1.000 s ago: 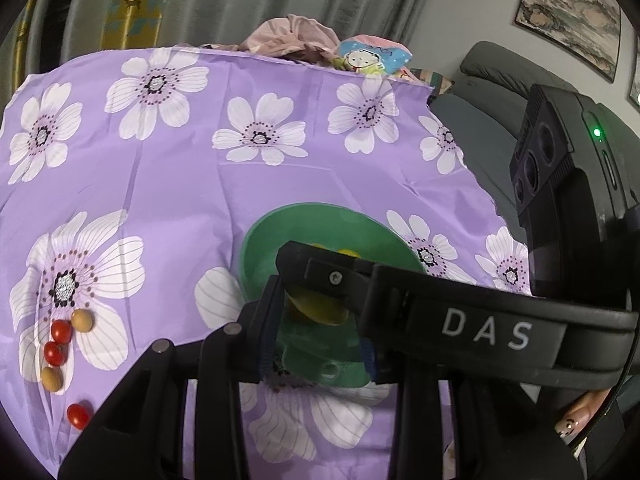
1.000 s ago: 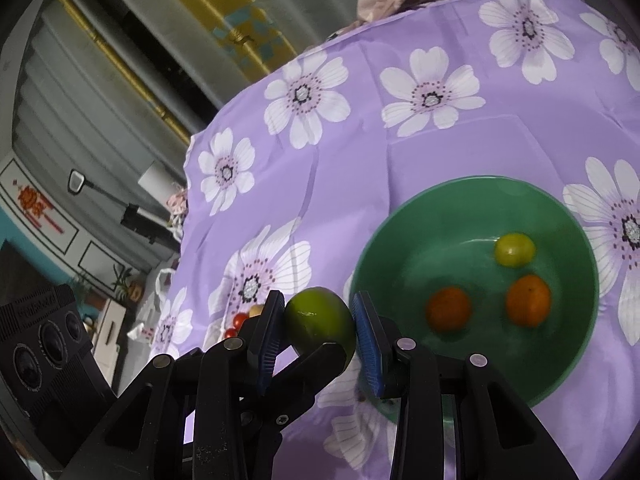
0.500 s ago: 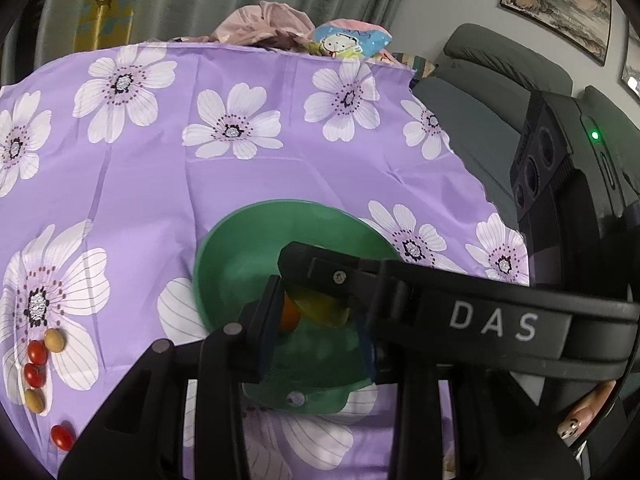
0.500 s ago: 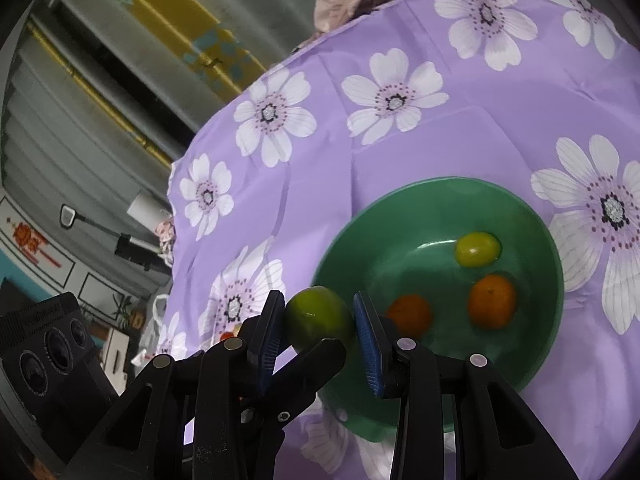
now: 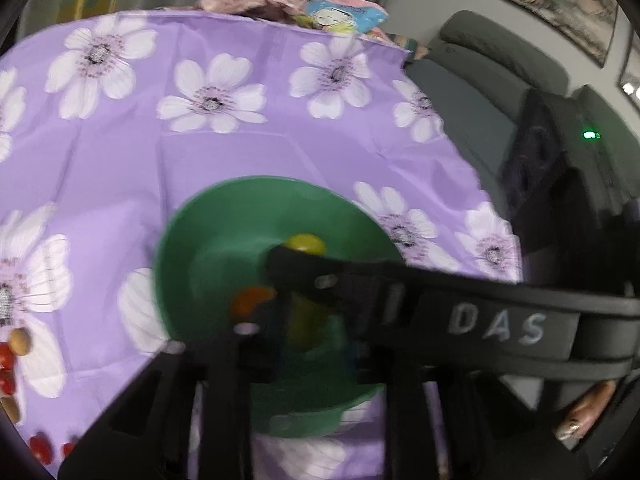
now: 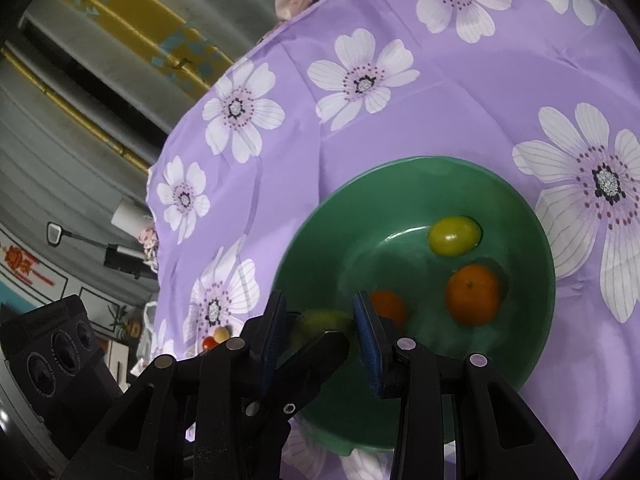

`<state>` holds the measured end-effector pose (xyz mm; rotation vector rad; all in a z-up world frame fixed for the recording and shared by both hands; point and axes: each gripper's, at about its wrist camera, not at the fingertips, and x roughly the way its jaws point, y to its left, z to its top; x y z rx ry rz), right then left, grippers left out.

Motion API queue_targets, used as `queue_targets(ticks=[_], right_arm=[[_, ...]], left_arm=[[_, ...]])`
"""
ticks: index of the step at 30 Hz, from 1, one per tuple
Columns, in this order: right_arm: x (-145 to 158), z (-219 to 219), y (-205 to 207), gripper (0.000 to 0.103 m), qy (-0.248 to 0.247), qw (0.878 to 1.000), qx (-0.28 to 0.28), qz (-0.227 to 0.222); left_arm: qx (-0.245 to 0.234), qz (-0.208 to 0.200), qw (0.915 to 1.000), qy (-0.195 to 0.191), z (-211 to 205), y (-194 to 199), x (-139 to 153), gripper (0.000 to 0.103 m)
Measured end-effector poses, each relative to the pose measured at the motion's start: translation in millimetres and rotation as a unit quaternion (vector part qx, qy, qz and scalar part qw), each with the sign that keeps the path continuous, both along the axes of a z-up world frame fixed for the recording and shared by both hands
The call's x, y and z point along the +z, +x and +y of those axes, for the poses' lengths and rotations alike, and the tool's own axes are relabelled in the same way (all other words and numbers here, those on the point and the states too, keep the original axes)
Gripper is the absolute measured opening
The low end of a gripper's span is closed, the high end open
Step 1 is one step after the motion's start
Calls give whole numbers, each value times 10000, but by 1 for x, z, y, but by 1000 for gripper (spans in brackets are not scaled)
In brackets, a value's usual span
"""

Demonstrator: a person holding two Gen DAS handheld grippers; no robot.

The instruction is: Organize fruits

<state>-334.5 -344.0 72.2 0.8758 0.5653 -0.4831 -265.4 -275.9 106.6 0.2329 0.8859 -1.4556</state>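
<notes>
Left wrist view first: it's pretty smeared with motion blur. The green bowl (image 5: 192, 248) sits on the table under a purple tablecloth with white flowers (image 5: 224, 148). Inside the bowl I can make out a yellow-green fruit (image 5: 306, 243) toward the far side and an orange fruit (image 5: 250, 300) nearer. The right tongs (image 5: 308, 320) reach across the bowl from the right, the arm marked "DAS", with a blurry green fruit (image 5: 304, 330) right at their tips. The left tongs' own fingers sit at the bottom of the frame, too blurred and covered for me to tell whether they're spread or closed. Off at the left edge of the cloth there's a little bunch of red cherry tomatoes (image 5: 6, 360) and tan longan-looking fruits (image 5: 20, 340). A grey sofa (image 5: 480, 92) is behind the table.

Right wrist view is sharper. The right tongs (image 6: 318, 334) hover over the near-left rim of the green bowl (image 6: 400, 184), jaws spread apart, blue pads (image 6: 366, 332) showing. The green fruit (image 6: 324, 322) is a blur between the pads, apparently loose rather than pinched, just over the bowl's inner wall. Deeper in the bowl: a yellow-green tomato-shaped fruit (image 6: 455, 235), a tangerine (image 6: 474, 294) just beside it, and a second orange one (image 6: 386, 308) partly behind the right pad.
</notes>
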Motion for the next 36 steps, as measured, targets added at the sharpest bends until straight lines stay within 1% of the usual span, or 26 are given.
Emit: queue_targets(ticks=[1, 5, 7, 9, 14, 19, 22, 24, 25, 26, 27, 29, 31, 33, 35, 36], right_arm=[[-1, -1, 1, 38, 6, 10000, -19, 24], [-8, -5, 3, 38, 49, 9993, -203, 321], [-13, -9, 3, 37, 151, 9987, -274, 396], [-14, -11, 2, 37, 114, 9980, -365, 505], [-14, -12, -1, 37, 102, 9970, -520, 571], [-13, -13, -5, 37, 43, 9951, -728, 672], [-9, -12, -9, 37, -79, 9935, -922, 662], [-4, -10, -12, 37, -138, 9941, -945, 518], [-2, -8, -11, 37, -168, 9944, -932, 464], [1, -6, -10, 37, -213, 9947, -911, 421], [3, -3, -9, 37, -270, 9949, -890, 393], [9, 4, -4, 37, -357, 9957, -788, 343], [13, 10, 3, 38, -388, 9969, -631, 276], [16, 19, 13, 41, -400, 9983, -366, 206], [19, 30, 26, 50, -393, 9990, -73, 193], [21, 37, 34, 52, -410, 9989, 126, 188]], left_arm=[[-2, -3, 10000, 65, -2, 0, -1, 15], [-22, 210, 9995, 249, -11, 2, -14, 15], [23, 216, 9993, 302, -13, 2, -17, 15], [40, 261, 9991, 323, -14, 2, -19, 15], [78, 118, 9993, 335, -11, 0, -16, 15], [297, 49, 9992, 268, 3, 5, -16, 15], [549, 13, 9983, 196, 17, 14, -13, 19], [763, 91, 9970, 116, 35, 26, -9, 26], [858, 103, 9962, 89, 43, 31, -7, 34], [1014, 105, 9948, 53, 55, 38, -5, 41], [1109, 94, 9938, 37, 64, 42, -3, 44], [1397, 82, 9901, 62, 87, 59, -1, 56], [1746, 64, 9845, 152, 112, 77, 0, 61], [2039, -67, 9785, 314, 138, 97, -1, 62], [2415, -115, 9692, 461, 161, 112, -4, 64], [2643, -78, 9630, 517, 175, 122, -8, 65]])
